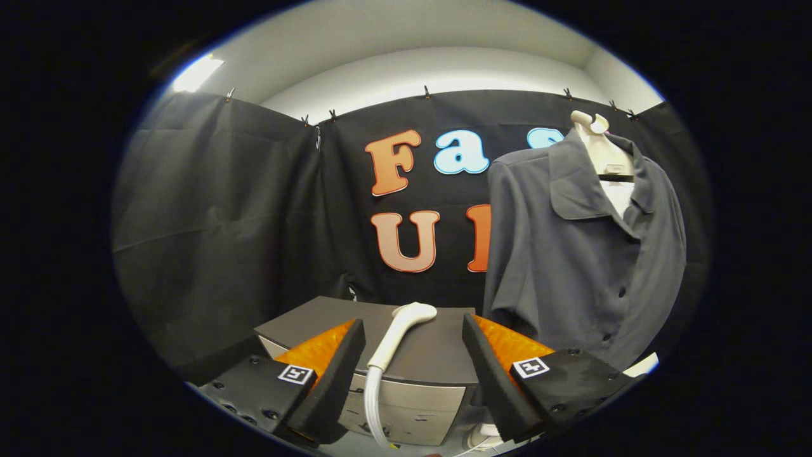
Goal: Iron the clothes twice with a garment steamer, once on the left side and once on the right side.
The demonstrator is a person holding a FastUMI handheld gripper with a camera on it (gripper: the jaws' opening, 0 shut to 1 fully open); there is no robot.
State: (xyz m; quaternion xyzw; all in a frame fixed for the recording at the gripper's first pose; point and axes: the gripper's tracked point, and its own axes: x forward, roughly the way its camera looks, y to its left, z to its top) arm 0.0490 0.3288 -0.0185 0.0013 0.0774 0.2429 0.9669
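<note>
The gripper point(412, 362) stands released, fingers spread wide. The steamer head point(398, 333) lies between them; the operator should centre on its handle before closing.

No legible text, brand or number on the shirt point(583, 254). One square black-and-white coded marker point(295, 374) sits on each finger of the gripper point(413, 322), either side of the steamer point(396, 336): pattern, not lettering. The fingers stand apart and hold nothing. Marks on the cabinet point(406, 406) front, below the steamer: too small to read.
</note>
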